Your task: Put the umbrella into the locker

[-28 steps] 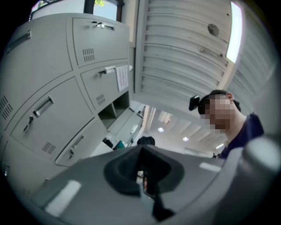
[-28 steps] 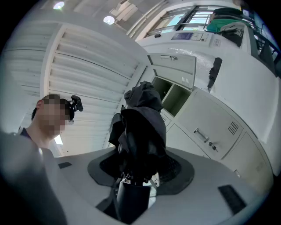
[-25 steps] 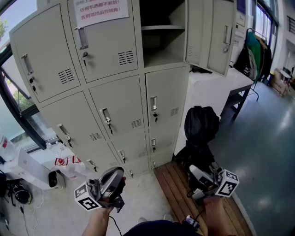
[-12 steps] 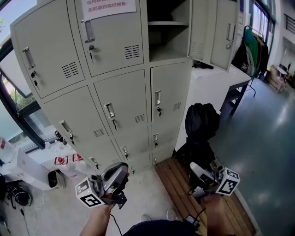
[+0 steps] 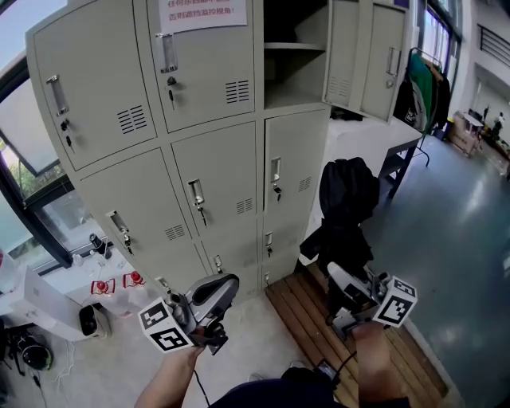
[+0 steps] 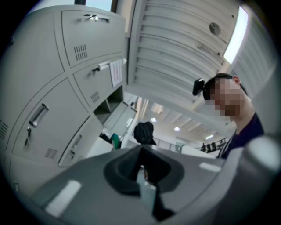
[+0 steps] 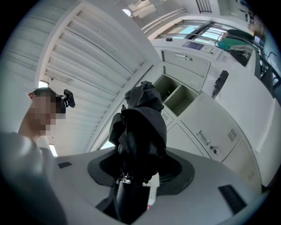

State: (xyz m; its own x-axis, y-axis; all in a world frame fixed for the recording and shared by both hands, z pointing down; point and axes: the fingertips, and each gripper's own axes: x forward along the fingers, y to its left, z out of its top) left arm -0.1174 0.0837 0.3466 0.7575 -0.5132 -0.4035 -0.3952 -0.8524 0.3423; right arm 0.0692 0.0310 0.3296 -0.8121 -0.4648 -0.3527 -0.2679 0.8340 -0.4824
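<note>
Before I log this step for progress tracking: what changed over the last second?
The right gripper, shut on the black folded umbrella, carried it slightly upward beside the grey metal lockers; the left gripper drifted right. Grip and open top compartment unchanged.

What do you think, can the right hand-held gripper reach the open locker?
Probably yes: the open locker has its door swung aside, though the right hand-held gripper holds the umbrella well below it.

I stood in a workplace locker area. A bank of grey steel keyed lockers (image 5: 207,159) filled the wall, with a printed notice (image 5: 203,12) taped to one. A coat rack (image 5: 423,56) hung with clothes (image 5: 420,84) stood past a white bench (image 5: 374,139), on a glossy floor (image 5: 454,239).
</note>
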